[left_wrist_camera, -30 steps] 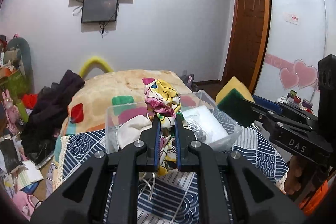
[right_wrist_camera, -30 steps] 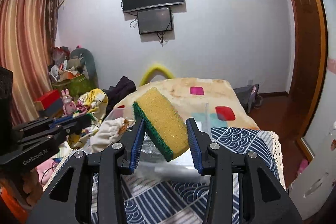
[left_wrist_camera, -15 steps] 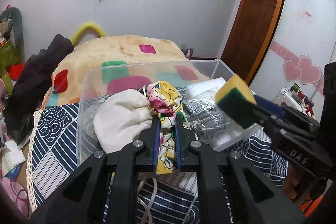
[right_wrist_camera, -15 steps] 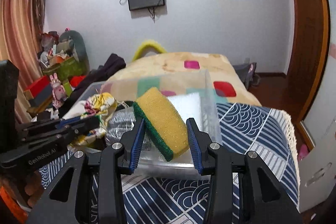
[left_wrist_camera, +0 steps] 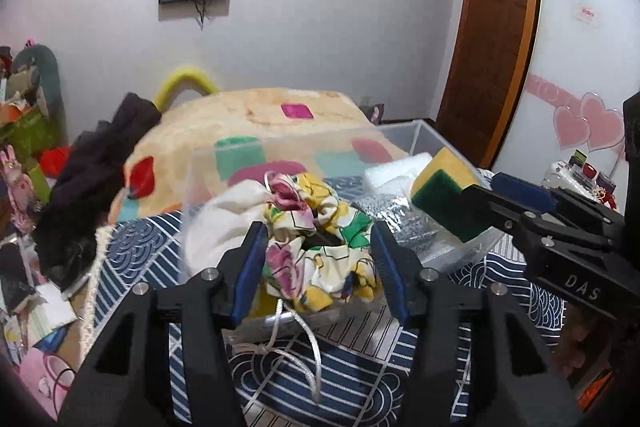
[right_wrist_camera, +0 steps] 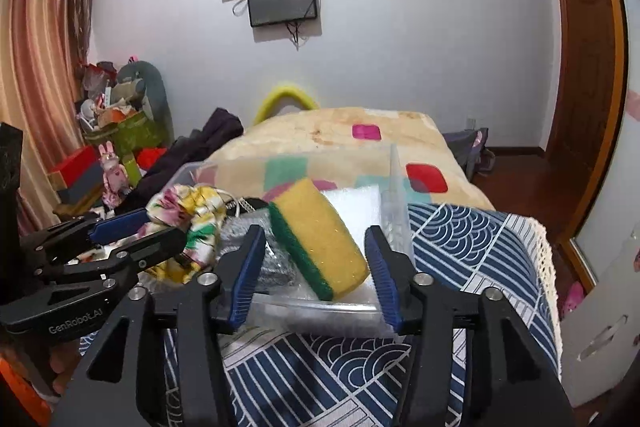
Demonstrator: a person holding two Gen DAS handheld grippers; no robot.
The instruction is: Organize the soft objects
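A clear plastic bin [left_wrist_camera: 424, 133] stands on the blue patterned cloth [left_wrist_camera: 344, 367]. My left gripper [left_wrist_camera: 318, 269] is open, its fingers on either side of a floral drawstring bag [left_wrist_camera: 316, 223] that lies in the bin's near side; the bag's cord hangs over the rim. My right gripper [right_wrist_camera: 316, 273] is open, with a yellow-and-green sponge [right_wrist_camera: 320, 239] lying tilted between its fingers inside the bin [right_wrist_camera: 394, 187]. The sponge also shows in the left wrist view [left_wrist_camera: 444, 193]. A white cloth [left_wrist_camera: 224, 223], silvery padding [left_wrist_camera: 384, 211] and white foam [right_wrist_camera: 354, 201] lie in the bin too.
A bed with a patched blanket [right_wrist_camera: 360, 135] lies behind the bin. Dark clothes [left_wrist_camera: 88, 179] and clutter [right_wrist_camera: 108, 131] are at the left. A wooden door [left_wrist_camera: 492, 39] and a white wardrobe [left_wrist_camera: 588, 39] stand at the right.
Both grippers have opened. The floral bag and the sponge, held a moment ago, now lie in the bin. Both grippers came down to the bin.
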